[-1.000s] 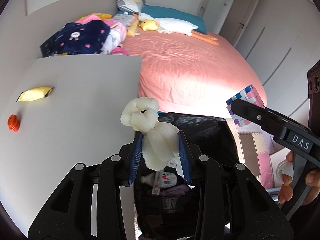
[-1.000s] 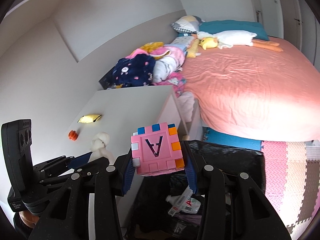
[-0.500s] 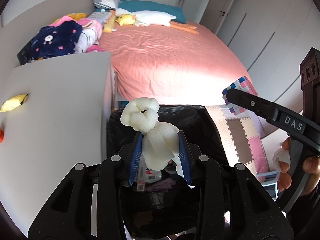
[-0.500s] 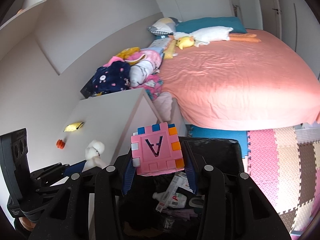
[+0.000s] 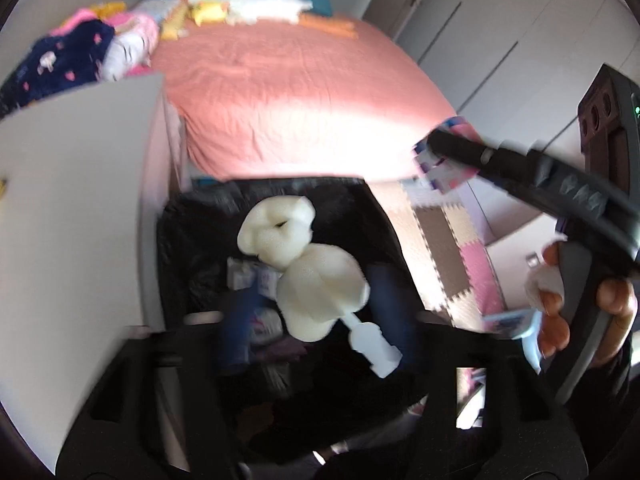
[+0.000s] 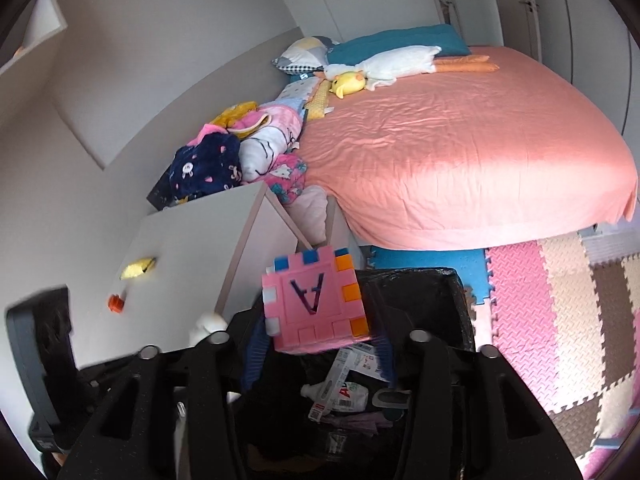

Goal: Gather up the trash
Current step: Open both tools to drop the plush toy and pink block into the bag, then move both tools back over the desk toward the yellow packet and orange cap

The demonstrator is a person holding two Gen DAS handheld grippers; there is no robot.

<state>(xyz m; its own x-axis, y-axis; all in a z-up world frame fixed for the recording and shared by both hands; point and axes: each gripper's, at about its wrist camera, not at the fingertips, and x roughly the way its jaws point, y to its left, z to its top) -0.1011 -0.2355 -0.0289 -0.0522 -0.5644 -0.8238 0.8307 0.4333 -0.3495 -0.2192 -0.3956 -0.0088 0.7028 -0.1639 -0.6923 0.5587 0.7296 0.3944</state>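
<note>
A black-bagged bin (image 5: 280, 188) lies below both grippers. My left gripper (image 5: 310, 292) hangs over it with its jaws opening. A lumpy white foam piece (image 5: 304, 272) sits loose between its blue pads, which stand off it on both sides. In the right wrist view my right gripper (image 6: 318, 340) is also opening over the bin (image 6: 420, 276). A pink foam cube marked A (image 6: 314, 300) tilts between its pads with gaps on both sides. That cube (image 5: 440, 176) also shows at the right of the left wrist view.
The bin holds a white bottle with a red label (image 6: 340, 396) and papers. Left of it stands a white cabinet (image 6: 192, 248) with a yellow wrapper (image 6: 138, 268) and an orange cap (image 6: 116, 303). A pink bed (image 6: 460, 152) lies beyond; puzzle mats (image 6: 560, 320) cover the floor.
Both grippers have moved off the cabinet edge to over the bin. Both pairs of jaws have spread, so the foam piece and the cube are let go; the cube has tilted.
</note>
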